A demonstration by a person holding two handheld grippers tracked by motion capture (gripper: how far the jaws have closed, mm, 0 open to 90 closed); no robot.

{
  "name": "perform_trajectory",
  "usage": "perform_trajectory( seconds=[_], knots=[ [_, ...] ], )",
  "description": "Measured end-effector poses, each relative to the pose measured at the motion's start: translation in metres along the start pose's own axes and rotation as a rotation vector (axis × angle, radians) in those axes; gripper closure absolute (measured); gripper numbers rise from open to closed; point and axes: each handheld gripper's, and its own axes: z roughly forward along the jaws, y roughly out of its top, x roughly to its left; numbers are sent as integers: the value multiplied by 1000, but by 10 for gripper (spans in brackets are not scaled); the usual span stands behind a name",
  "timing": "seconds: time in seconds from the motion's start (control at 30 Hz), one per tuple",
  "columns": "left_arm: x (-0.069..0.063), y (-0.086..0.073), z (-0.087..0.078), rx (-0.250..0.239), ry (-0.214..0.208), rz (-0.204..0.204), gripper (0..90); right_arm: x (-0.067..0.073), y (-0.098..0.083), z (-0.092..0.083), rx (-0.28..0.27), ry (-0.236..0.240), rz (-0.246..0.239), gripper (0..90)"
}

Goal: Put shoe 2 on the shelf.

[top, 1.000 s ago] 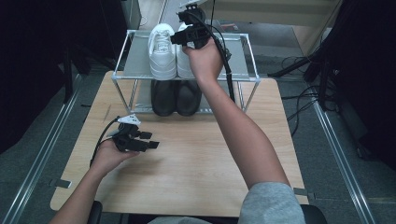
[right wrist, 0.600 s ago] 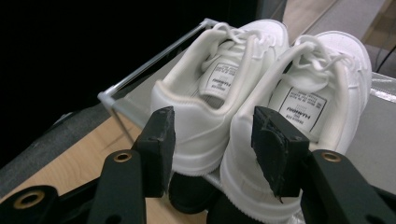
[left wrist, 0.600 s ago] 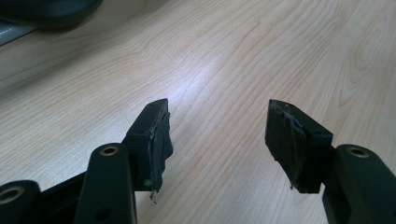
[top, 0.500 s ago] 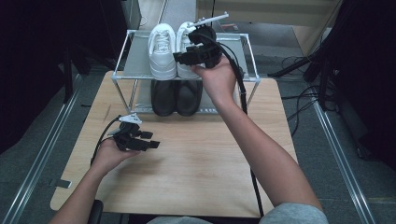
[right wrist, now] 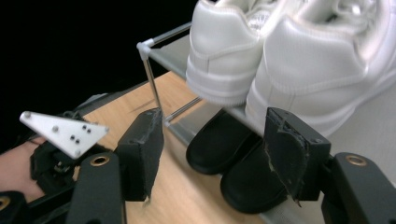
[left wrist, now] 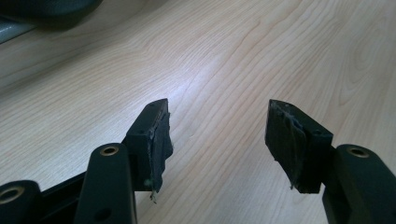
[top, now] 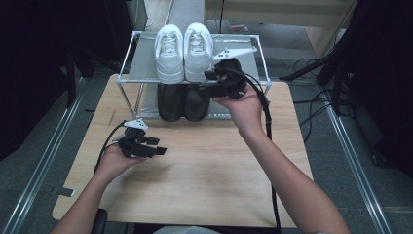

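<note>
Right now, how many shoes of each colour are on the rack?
White shoes: 2, on the top shelf of the rack.
Black shoes: 2, on the lower shelf.
Total: 4 shoes.

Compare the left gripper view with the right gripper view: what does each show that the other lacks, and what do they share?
Left gripper view: bare wooden tabletop past the open left hand-held gripper.
Right gripper view: white shoes on the rack's top shelf, black shoes beneath, and the other hand's grey plate at left.
Both: two black jaws standing apart with nothing between them, the right hand-held gripper having just been opening, over the same light wood.
</note>
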Motion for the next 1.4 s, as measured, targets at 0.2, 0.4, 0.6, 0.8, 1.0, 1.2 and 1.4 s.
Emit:
perform_trajectory(
  seconds=[0.2, 0.4, 0.6, 0.8, 1.0, 1.2, 1.4],
  knots=[
    [-4, 0, 4, 21, -9, 17, 409, -9, -32, -12, -2, 8, 26, 391],
    [-4, 0, 5, 18, -6, 13, 405, -20, -64, -22, -5, 9, 40, 397],
    [-5, 0, 6, 26, 0, 20, 403, -26, -96, -25, 10, 20, 55, 397],
    [-5, 0, 6, 23, 4, 27, 401, -36, -123, -31, 15, 28, 90, 400],
    [-5, -1, 7, 23, 9, 27, 398, -42, -144, -38, 43, 28, 105, 421],
    [-6, -1, 8, 31, 19, 27, 396, -48, -166, -42, 51, 29, 104, 410],
    [-6, -1, 8, 37, 20, 30, 393, -49, -188, -43, 82, 41, 109, 412]
  ],
)
